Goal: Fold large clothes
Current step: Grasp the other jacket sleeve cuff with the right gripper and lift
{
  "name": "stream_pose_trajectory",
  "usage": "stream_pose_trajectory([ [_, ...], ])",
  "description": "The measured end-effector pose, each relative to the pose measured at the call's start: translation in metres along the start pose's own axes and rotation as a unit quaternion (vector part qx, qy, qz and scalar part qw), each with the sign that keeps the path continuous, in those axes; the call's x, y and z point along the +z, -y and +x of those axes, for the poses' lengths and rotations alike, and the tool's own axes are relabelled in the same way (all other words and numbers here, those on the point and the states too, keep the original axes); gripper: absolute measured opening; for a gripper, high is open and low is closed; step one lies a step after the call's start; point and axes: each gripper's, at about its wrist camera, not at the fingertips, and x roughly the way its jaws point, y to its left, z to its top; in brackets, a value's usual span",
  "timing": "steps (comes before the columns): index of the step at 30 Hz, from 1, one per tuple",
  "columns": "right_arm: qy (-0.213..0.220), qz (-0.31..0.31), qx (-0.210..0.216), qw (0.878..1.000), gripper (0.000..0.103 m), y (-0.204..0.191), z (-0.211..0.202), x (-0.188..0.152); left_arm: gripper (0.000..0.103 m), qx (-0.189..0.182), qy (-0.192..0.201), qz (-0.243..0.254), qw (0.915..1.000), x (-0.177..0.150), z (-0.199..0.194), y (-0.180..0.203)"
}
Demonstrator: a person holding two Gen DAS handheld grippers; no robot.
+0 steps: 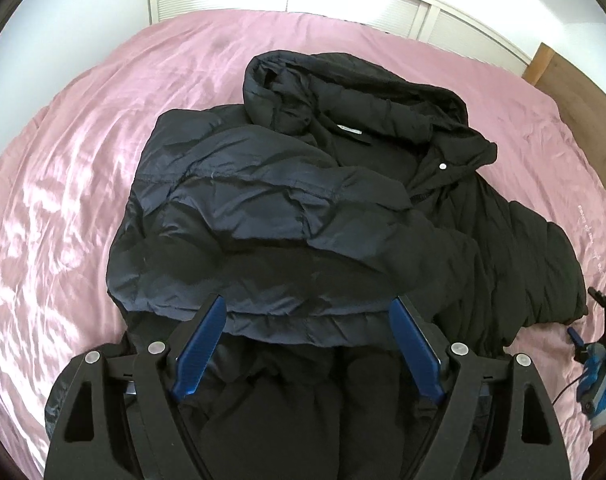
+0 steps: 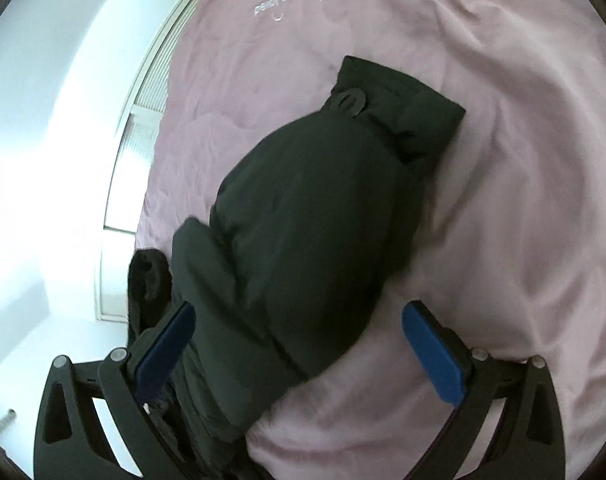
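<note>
- Black puffer jacket (image 1: 303, 208) is lying mid-bed on the pink bedspread (image 1: 63, 200), one side folded over its front, hood toward the far edge.
- Left gripper (image 1: 309, 308) is hovering above the hem, fingers standing wide, gripping nothing.
- Right gripper (image 2: 299, 316) is hanging over the outstretched sleeve (image 2: 323, 200), fingers spread wide, pads not pressing it.

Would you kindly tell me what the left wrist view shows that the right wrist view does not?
Only the left wrist view shows the jacket's hood, its white neck label, one sleeve folded across the body, and the open left gripper.

Only the right wrist view shows the other sleeve's cuff with its button tab, close up.

Both show the black jacket on the pink bedcover.
</note>
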Motion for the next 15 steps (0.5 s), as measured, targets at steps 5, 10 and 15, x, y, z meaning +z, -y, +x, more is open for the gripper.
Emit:
stream_pose_trajectory([
  [5, 0.012, 0.046, 0.030, 0.998, 0.102, 0.017, 0.009, 0.022, 0.082, 0.004, -0.003, 0.000, 1.0000, -0.002, -0.001, 0.007],
  [10, 0.035, 0.106, 0.057, 0.992, 0.072, 0.039, 0.016, 0.037, 0.082, 0.004, -0.008, 0.005, 1.0000, -0.004, -0.005, 0.013],
  [15, 0.040, 0.093, 0.065, 0.993, 0.042, 0.032, 0.014, 0.040, 0.082, 0.003, -0.012, 0.010, 0.9999, -0.007, -0.008, 0.014],
])
